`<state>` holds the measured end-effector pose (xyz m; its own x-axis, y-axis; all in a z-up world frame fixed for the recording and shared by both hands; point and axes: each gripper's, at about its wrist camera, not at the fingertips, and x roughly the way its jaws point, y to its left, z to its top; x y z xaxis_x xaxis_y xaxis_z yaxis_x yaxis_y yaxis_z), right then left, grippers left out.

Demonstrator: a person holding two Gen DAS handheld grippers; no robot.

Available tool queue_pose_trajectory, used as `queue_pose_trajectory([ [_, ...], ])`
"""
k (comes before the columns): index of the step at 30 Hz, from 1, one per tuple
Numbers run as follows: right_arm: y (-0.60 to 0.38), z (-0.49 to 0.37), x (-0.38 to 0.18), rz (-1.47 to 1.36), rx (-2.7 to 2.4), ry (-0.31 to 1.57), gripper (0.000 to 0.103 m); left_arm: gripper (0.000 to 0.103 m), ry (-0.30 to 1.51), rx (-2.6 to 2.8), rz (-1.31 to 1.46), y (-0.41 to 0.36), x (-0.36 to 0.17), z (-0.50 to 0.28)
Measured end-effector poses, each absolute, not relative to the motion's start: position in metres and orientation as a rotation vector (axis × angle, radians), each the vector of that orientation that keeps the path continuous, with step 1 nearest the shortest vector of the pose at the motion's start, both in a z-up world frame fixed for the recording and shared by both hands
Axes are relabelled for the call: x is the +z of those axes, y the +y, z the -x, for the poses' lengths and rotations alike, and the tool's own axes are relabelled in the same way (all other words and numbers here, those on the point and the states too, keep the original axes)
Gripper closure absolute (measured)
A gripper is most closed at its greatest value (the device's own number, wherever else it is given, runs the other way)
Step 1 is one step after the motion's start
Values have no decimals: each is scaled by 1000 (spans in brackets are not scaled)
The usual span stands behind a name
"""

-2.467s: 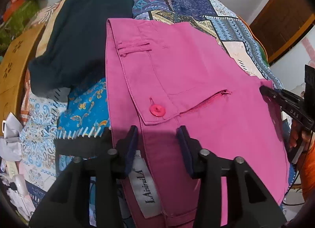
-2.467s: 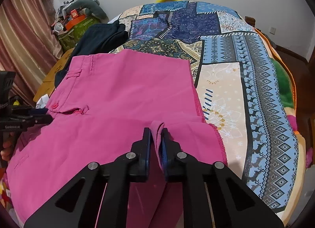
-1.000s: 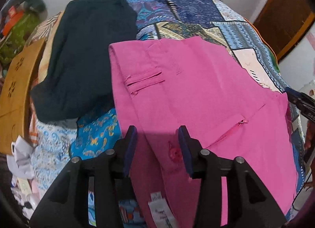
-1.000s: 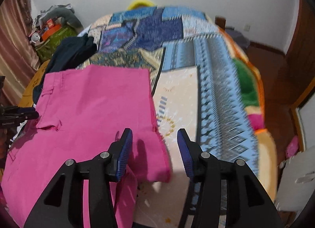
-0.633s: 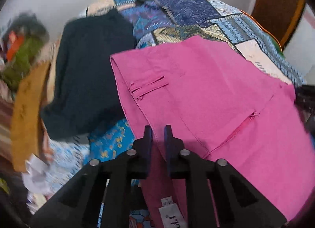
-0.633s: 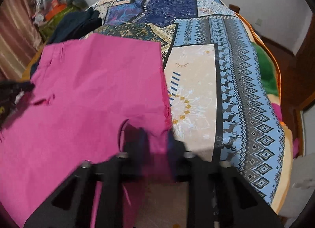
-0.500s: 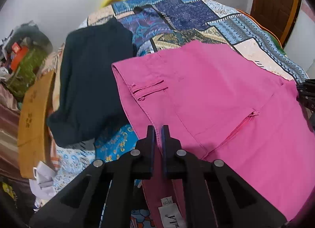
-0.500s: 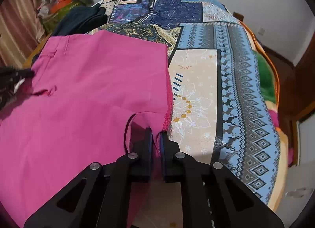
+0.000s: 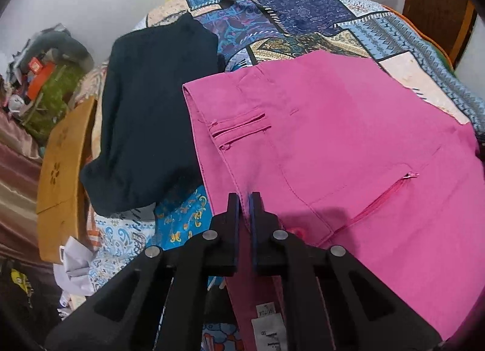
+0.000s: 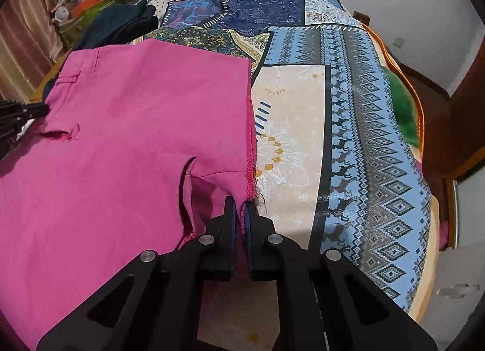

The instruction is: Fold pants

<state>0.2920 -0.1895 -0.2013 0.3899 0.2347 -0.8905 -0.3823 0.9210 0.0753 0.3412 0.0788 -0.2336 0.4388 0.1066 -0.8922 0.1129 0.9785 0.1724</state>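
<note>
Our left hand-held gripper (image 9: 245,196) reaches forward and slightly down, its black fingers pinched together on the waistband edge of the pink pants (image 9: 348,150), a matte woven cloth with a belt loop and a zip pocket ahead of it. To its left lies a dark navy garment (image 9: 151,114), soft and rumpled. Our right hand-held gripper (image 10: 239,205) is clamped on the frayed hem, the pants spreading flat to its left over the patchwork bedspread (image 10: 363,114).
</note>
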Motion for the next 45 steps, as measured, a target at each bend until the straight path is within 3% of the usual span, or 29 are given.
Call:
queue_pose_trajectory([
  [5, -195, -286, -177, 179, 386, 1046, 92, 90, 1088, -2, -156, 90, -209, -335],
  [7, -197, -283, -160, 196, 374, 989, 87, 76, 1063, -2, -129, 94, -198, -333],
  [10, -200, -285, -138, 193, 373, 922, 70, 55, 1010, 7, -83, 102, -180, -334],
  [12, -198, -289, -123, 185, 383, 873, 57, 47, 967, 24, -77, 108, -169, -338],
  [14, -191, -297, -115, 187, 393, 851, 51, 41, 952, 41, -72, 113, -163, -346],
  [22, -158, -349, -127, 133, 461, 871, 47, 40, 973, 57, -55, 124, -173, -387],
  [35, -130, -444, -210, 130, 495, 1097, 47, 41, 1090, 35, 27, 142, -237, -436],
  [38, -132, -461, -227, 92, 491, 1144, 47, 46, 1074, 11, 18, 140, -239, -436],
  [41, -134, -473, -242, 45, 500, 1193, 48, 60, 1066, -19, 8, 134, -240, -436],
  [43, -134, -474, -245, 6, 514, 1181, 53, 72, 1058, -35, -11, 129, -240, -436],
  [45, -132, -474, -248, -7, 533, 1182, 70, 76, 1044, -31, -40, 123, -239, -436],
])
